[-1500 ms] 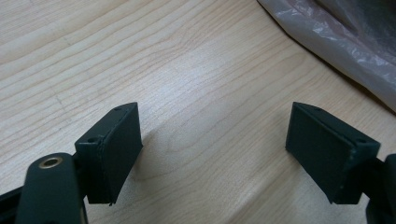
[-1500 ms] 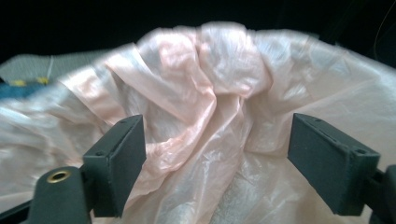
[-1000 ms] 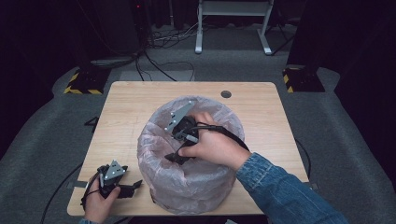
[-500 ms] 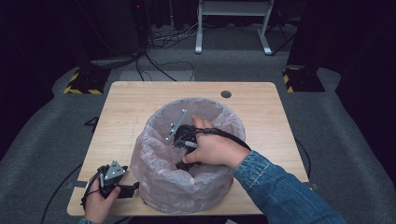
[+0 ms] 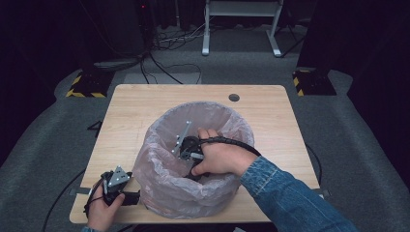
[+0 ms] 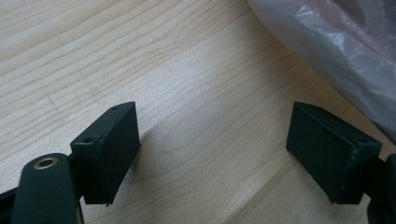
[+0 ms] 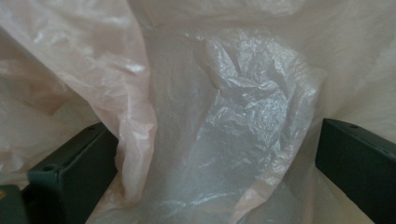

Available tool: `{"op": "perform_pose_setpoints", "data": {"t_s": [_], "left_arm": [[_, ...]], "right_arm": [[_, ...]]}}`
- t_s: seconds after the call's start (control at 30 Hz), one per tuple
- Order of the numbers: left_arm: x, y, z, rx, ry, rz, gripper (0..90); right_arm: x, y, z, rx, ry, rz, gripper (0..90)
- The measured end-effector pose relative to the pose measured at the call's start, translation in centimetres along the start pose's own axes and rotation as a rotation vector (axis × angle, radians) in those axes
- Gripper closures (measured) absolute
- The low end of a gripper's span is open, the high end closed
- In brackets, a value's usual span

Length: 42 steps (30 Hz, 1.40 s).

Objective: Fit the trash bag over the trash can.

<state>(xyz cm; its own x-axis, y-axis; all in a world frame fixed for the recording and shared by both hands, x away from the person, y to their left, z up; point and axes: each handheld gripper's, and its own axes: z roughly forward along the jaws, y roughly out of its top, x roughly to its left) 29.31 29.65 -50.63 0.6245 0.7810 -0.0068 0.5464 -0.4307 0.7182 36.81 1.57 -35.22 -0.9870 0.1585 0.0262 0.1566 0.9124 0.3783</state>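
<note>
A pale pink, see-through plastic bag (image 5: 162,176) stands on the wooden table (image 5: 140,106) with its mouth wide. My right gripper (image 5: 187,157) reaches down into it, hand and cable at the rim. In the right gripper view its jaws (image 7: 210,172) stand wide apart and have just been opening; crumpled bag film (image 7: 243,107) lies between them, and a fold hangs by the left pad (image 7: 79,172) without being pressed. My left gripper (image 5: 126,195) rests at the table's front left, just beside the bag. It is open (image 6: 212,149) over bare wood with nothing in it.
A dark round hole (image 5: 234,97) sits near the table's far edge. The bag's side (image 6: 336,51) lies close to the left gripper. Cables (image 5: 159,67) and a white stand's feet (image 5: 241,43) cover the grey floor behind the table.
My right hand has sunk deeper into the bag. The bag's top, bunched around the hand before, now stands as a wide round rim. The left gripper has kept still.
</note>
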Motion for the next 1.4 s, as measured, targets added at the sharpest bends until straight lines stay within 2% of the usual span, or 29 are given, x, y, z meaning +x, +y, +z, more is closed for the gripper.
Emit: {"op": "perform_pose_setpoints", "data": {"t_s": [0.27,0.3,0.37,0.4,0.53,0.67,0.83,1.0,1.13,1.33,1.4], "left_arm": [[0.0,0.0,0.0,0.0,0.0,0.0,17.3],[0.0,0.0,0.0,0.0,0.0,0.0,17.3],[0.0,0.0,0.0,0.0,0.0,0.0,17.3],[0.0,0.0,0.0,0.0,0.0,0.0,17.3],[0.0,0.0,0.0,0.0,-0.001,-0.001,17.3],[0.0,0.0,0.0,0.0,0.0,-0.001,17.2],[0.0,0.0,0.0,0.0,0.0,-0.001,17.2],[0.0,0.0,0.0,0.0,-0.001,-0.001,17.2],[0.0,0.0,0.0,0.0,0.0,-0.001,17.2],[0.0,0.0,0.0,0.0,0.0,-0.001,17.2],[0.0,0.0,0.0,0.0,-0.001,-0.001,17.2]], "right_arm": [[0.1,-0.2,0.6,0.043,0.008,-0.002,0.0],[0.1,-0.2,0.5,0.043,0.005,0.001,1.6],[0.0,0.0,0.1,0.045,0.008,0.013,14.8],[0.0,0.2,-0.3,0.044,0.016,0.018,18.0],[-0.1,0.6,-1.5,0.002,-0.009,0.01,17.5],[0.0,1.0,-3.2,-0.06,0.001,0.017,18.1],[0.2,1.0,-5.7,-0.137,-0.008,0.022,18.3],[-0.4,1.3,-7.6,-0.235,-0.055,0.047,19.7],[-1.1,1.5,-7.9,-0.255,-0.093,0.091,20.1],[-2.6,1.3,-8.3,-0.283,-0.13,0.125,20.8],[-3.2,1.0,-8.2,-0.282,-0.148,0.119,20.9]]}}
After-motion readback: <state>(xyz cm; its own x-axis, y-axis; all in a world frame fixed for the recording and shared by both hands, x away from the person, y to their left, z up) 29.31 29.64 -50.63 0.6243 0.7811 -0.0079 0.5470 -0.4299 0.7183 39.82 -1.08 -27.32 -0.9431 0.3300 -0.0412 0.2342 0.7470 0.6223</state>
